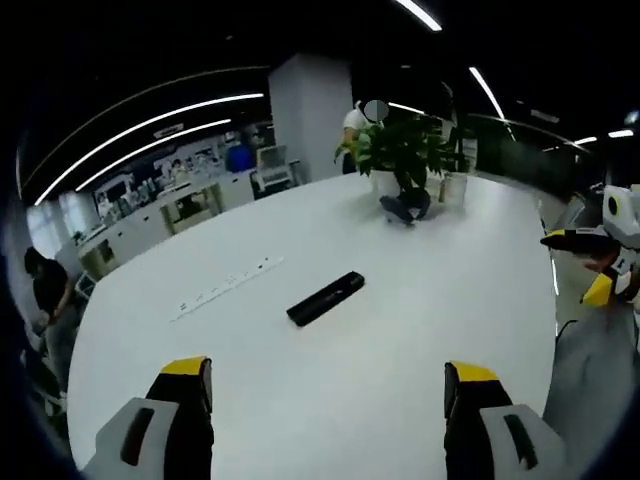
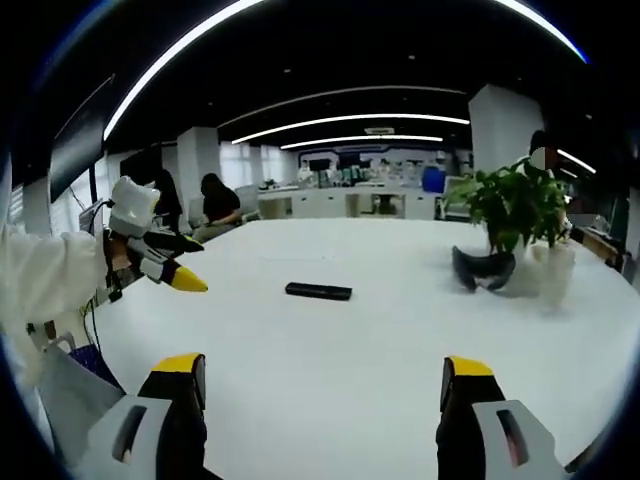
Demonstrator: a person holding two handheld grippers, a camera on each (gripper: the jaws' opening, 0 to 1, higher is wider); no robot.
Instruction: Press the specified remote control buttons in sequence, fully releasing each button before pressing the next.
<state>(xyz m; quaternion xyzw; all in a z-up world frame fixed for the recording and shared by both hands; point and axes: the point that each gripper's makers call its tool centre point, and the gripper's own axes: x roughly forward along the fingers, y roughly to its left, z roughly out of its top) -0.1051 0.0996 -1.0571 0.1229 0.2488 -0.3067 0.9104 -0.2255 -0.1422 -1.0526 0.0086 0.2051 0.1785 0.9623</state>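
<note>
Slim black plastic remote control (image 1: 326, 298) lies flat mid-table on the white tabletop (image 1: 400, 330), well apart from both grippers. Likely light, rigid, prone to sliding when pressed; steady its long edges. Left gripper (image 1: 328, 400) and right gripper (image 2: 318, 395) jaws spread, empty. Green potted plant (image 1: 400, 150) far side.

Left gripper view: cam rides above its own jaws, looks fwd and slightly down over the white table (image 1: 420, 330); remote (image 1: 326, 298) ahead of the jaws, well apart, plant (image 1: 400, 150) far beyond. Right gripper view: lower, nearly level w/ the table (image 2: 350, 370), remote (image 2: 318, 291) ahead, plant (image 2: 515, 210) fwd-right. Both views share table, remote, plant; each catches the other gripper at its edge.
</note>
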